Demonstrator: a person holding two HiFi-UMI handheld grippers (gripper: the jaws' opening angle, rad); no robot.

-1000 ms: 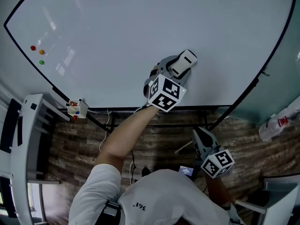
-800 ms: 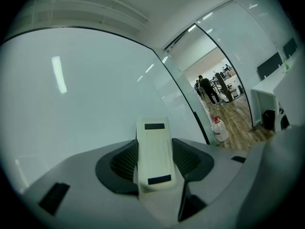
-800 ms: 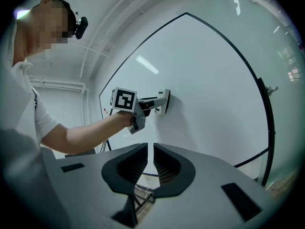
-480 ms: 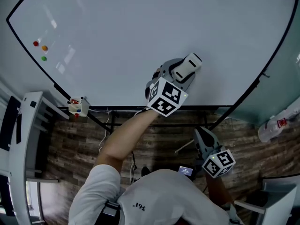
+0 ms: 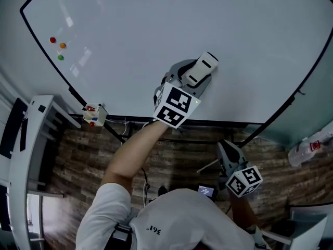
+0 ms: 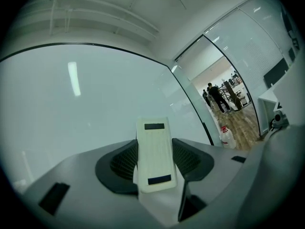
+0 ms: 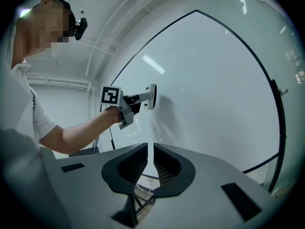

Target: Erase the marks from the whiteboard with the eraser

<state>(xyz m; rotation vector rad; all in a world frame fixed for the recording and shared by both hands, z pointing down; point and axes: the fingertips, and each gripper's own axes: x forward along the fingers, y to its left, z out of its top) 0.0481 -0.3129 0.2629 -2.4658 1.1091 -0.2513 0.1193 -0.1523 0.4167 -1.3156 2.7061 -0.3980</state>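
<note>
The whiteboard [image 5: 156,30] fills the upper head view, and I see no drawn marks on it. My left gripper [image 5: 196,76] is shut on the white eraser [image 5: 202,68], which is pressed against the board's lower middle. In the left gripper view the eraser [image 6: 153,154] sits lengthwise between the jaws, with the whiteboard [image 6: 71,128] behind it. My right gripper [image 5: 227,151] hangs low below the board's bottom edge. In the right gripper view its jaws [image 7: 151,149] are shut with nothing between them. That view also shows the eraser [image 7: 151,96] flat against the whiteboard [image 7: 219,89].
Three small magnets [image 5: 57,47], red, orange and green, sit at the board's left. A marker holder [image 5: 93,114] hangs at its lower left corner. White furniture [image 5: 26,155] stands at the left, and a plastic bottle [image 5: 309,146] is on the wooden floor at the right. People [image 6: 217,97] stand far off.
The left gripper has slid the eraser a little to the left along the board. The head camera has shifted too. The right gripper has barely moved.
</note>
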